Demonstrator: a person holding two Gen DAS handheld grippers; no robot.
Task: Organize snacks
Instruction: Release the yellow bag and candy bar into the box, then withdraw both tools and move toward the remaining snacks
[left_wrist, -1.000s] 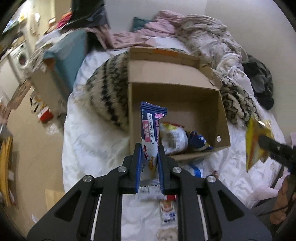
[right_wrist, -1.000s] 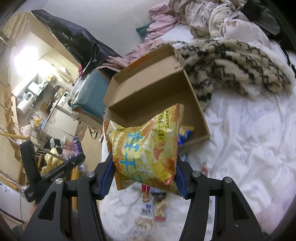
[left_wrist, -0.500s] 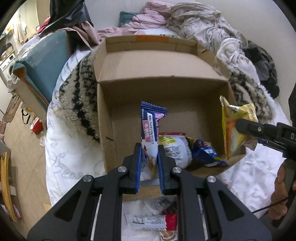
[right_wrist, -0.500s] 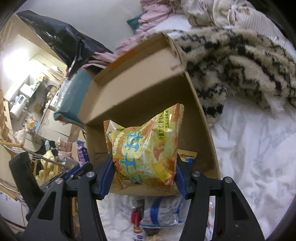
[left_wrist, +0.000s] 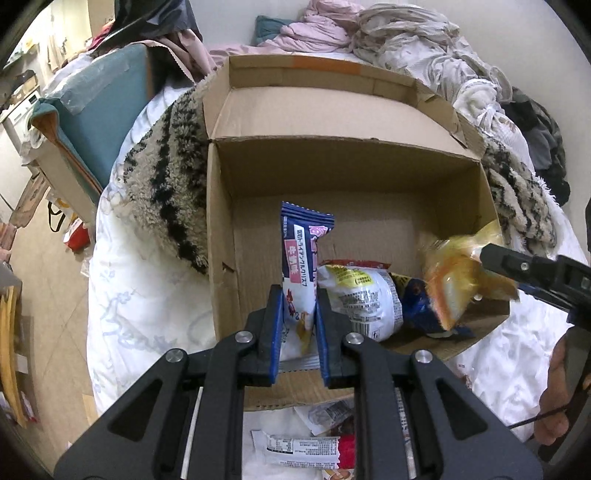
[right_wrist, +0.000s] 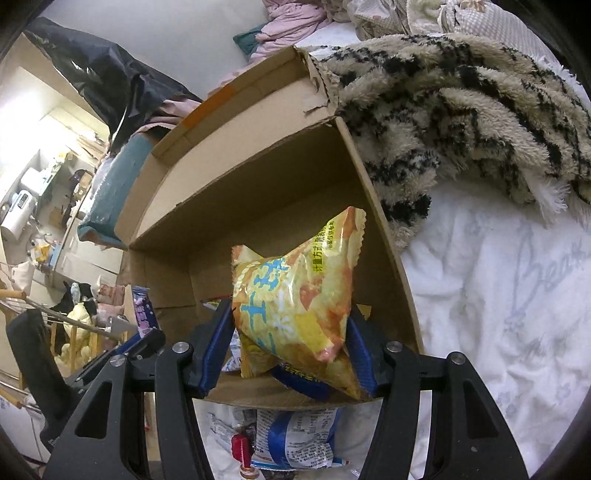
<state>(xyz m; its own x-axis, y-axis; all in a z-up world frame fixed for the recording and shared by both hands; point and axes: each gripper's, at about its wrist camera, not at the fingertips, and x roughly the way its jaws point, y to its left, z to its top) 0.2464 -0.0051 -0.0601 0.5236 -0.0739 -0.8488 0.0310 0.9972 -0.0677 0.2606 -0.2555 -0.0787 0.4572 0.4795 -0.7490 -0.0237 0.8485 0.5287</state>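
Box (left_wrist: 221, 258) is sitting open on the bed (right_wrist: 498, 295), and a couple of snacks are already lying in its near end: a white bag (left_wrist: 360, 299) and a dark blue pack (left_wrist: 417, 302). So it's looking partway done, since more wrappers (left_wrist: 299, 448) are waiting on the bedding just in front of the box.

Left gripper (left_wrist: 298, 317) is pinching a blue-and-white pouch (left_wrist: 301, 258) tight by its lower end, over the box's near edge. The pouch is standing upright, long axis pointing up and away toward the far wall.

Right gripper (right_wrist: 290, 343) is over the box's near right corner with a yellow bag (right_wrist: 295, 310) between its jaws. They have just been opening and the left pad is already standing clear, so the bag looks to be dropping in. It's tilting, top corner pointing up and right.
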